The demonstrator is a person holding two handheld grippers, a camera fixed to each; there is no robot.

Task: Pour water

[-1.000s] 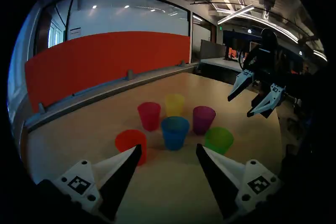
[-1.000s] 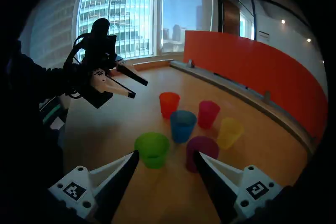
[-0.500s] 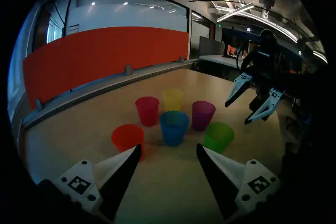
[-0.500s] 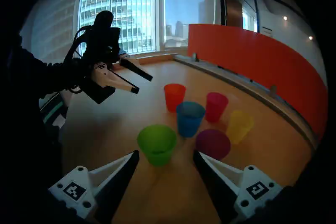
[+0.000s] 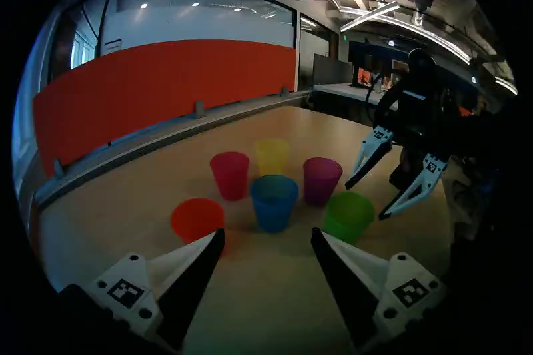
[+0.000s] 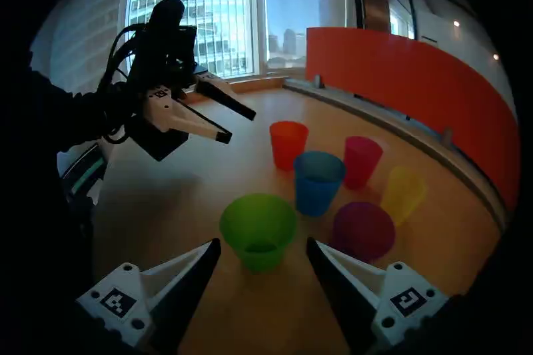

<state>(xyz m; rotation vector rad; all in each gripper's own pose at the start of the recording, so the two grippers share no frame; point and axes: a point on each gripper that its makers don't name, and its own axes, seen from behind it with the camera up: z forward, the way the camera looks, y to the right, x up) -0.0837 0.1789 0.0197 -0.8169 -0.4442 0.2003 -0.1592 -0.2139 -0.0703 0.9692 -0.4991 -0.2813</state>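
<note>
left gripper view low over table (image 5: 266, 295), faces orange partition (image 5: 166, 82), cups (image 5: 274, 202) close ahead, right gripper (image 5: 365, 202) at right, right gripper view low, faces windows (image 6: 193, 15), left gripper (image 6: 241, 127) upper left, shared: cups, table

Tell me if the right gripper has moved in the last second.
Yes. In the left gripper view the right gripper has come down and leftward, closing on the green cup, which stands in place.

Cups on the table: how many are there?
6. In the right gripper view: green cup nearest, blue cup mid-cluster, orange cup and pink cup behind it, yellow cup rightmost, purple cup front right. None seems hidden.
</note>
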